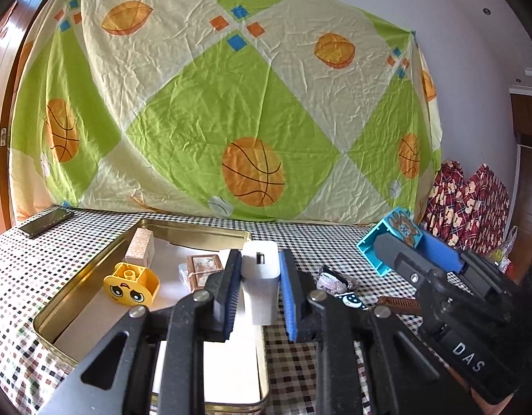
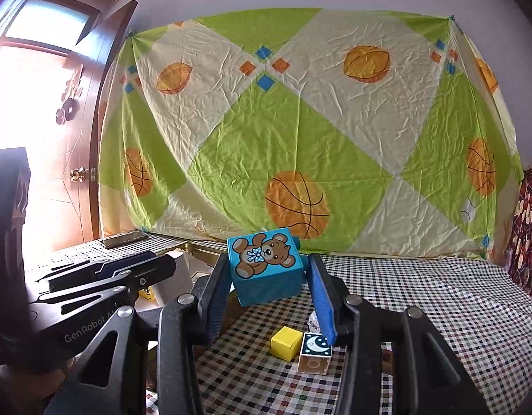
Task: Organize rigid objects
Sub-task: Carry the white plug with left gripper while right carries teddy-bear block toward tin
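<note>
Gold metal makes the tin tray at the lower left of the left wrist view, and it is where the small hard things go. A yellow face block sits inside it near the left wall, with a pale tall block behind it and a brown picture block further right. They sit low inside the walls, so they cannot slide off the table.

In the middle of that view, the left gripper holds a white charger. Its jaws pinch the charger on both sides, and it hangs over the right part of the tray, so I think it is about to be set down there.

At the upper left of that view a dark phone lies flat on the checked cloth, apart from the tray.

In the right wrist view, the right gripper sits in the middle. Its jaws press the two sides of a blue bear block, which is lifted and tilted above the cloth. It seems to be waiting its turn for the tray.

Below it, at the lower middle, a yellow cube and a moon block touch each other on the table. They are not yet put away.
</note>
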`<state>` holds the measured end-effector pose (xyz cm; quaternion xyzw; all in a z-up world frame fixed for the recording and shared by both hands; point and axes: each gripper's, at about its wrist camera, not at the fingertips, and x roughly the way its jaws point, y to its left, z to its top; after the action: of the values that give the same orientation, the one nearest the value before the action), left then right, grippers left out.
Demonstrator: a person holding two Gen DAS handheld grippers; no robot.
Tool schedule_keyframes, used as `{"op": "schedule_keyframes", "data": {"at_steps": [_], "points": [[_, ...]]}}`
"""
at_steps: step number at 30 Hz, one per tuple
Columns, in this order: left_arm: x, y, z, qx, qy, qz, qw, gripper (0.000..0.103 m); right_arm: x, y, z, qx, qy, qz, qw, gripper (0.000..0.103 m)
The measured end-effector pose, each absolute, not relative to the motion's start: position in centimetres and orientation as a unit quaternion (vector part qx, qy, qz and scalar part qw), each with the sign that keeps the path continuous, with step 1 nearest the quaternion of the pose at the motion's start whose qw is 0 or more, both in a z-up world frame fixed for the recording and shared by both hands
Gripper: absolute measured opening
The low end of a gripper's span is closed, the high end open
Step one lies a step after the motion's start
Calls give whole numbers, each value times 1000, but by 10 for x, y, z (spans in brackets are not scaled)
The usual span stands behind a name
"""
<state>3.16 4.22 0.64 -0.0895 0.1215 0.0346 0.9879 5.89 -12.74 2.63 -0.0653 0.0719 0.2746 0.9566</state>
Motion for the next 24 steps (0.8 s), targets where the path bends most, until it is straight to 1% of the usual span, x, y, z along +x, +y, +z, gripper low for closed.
{"op": "schedule_keyframes", "data": {"at_steps": [24], "points": [[25, 87, 4, -114, 132, 72, 982, 21, 62, -74, 25, -97, 81, 315, 941, 47]]}}
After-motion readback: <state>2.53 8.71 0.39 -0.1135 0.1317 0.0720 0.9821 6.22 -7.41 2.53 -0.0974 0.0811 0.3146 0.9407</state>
